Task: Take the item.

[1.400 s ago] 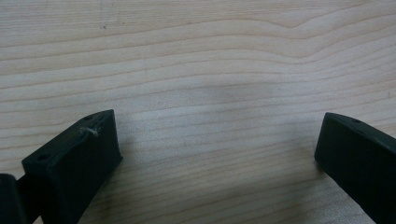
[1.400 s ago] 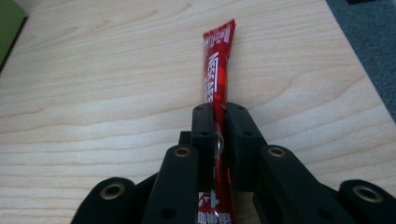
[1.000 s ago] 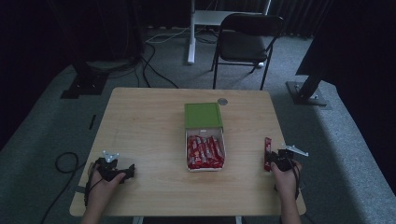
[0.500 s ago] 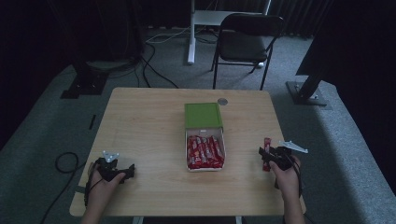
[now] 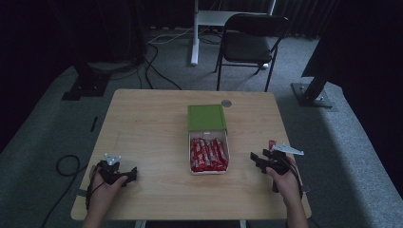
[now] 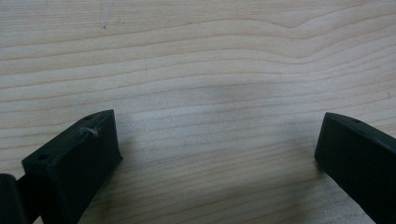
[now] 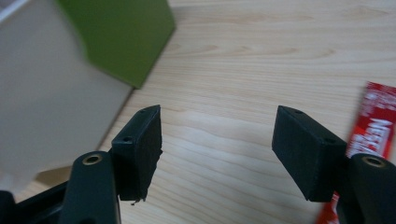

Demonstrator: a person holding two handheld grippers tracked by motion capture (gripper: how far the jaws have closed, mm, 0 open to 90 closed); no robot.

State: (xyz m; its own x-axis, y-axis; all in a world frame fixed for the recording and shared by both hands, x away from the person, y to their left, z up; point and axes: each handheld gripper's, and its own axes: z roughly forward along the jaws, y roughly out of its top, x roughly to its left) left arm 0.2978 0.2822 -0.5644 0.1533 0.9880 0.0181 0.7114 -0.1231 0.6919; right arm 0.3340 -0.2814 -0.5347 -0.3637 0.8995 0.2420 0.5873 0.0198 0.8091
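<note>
Wooden table (image 5: 152,137) — right gripper (image 7: 217,140) just opened, nothing between — red packet (image 7: 373,126) beside it.

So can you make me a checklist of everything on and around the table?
Surface: wooden table, bare wood mostly.
Job's things: white box of red packets, green lid behind it; one loose packet beside the right hand-held gripper.
Clutter: small round disc near the far edge.
Grippers: left hand-held gripper open; right just opened, holding nothing.
Cables: on floor.
Surroundings: chair, grey carpet.
</note>
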